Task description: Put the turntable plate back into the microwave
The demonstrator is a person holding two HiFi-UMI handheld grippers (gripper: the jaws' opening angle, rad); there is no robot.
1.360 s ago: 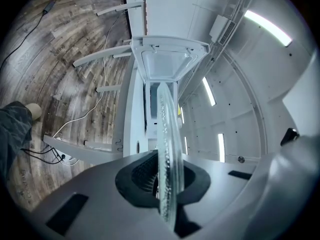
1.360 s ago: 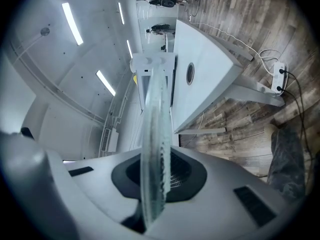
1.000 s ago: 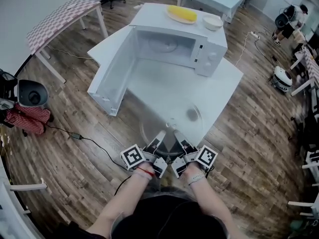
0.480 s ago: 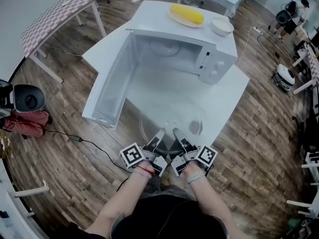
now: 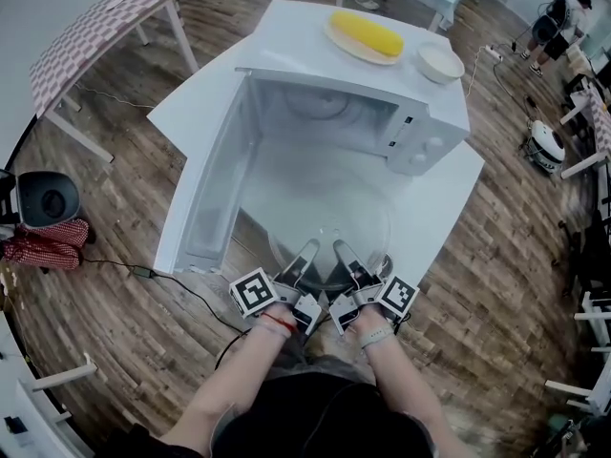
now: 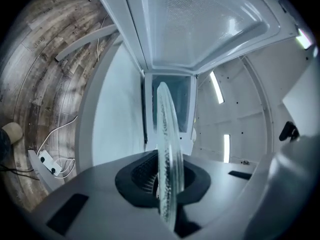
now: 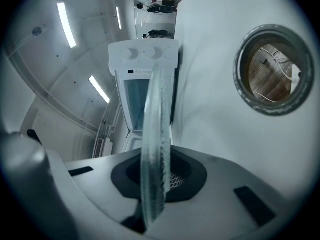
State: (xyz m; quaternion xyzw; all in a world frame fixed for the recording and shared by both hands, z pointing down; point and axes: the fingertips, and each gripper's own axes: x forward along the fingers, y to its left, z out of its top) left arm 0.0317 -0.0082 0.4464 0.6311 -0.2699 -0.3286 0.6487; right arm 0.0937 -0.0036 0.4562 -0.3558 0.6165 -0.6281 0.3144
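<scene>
Turntable plate (image 5: 351, 225), rim clamped in left hand-held gripper (image 5: 307, 250) and right hand-held gripper (image 5: 340, 250)

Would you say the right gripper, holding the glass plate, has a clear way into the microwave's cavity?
Probably yes: the right gripper holds the turntable plate's near rim, the door stands wide open, and the table up to the cavity looks bare.

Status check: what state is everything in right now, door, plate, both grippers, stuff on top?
Door: wide open.
Plate: outside the microwave, held at its near edge.
Left gripper: shut on plate.
Right gripper: shut on plate.
Bowl: upright on the microwave.
Corn: lying on a dish beside the bowl.
</scene>
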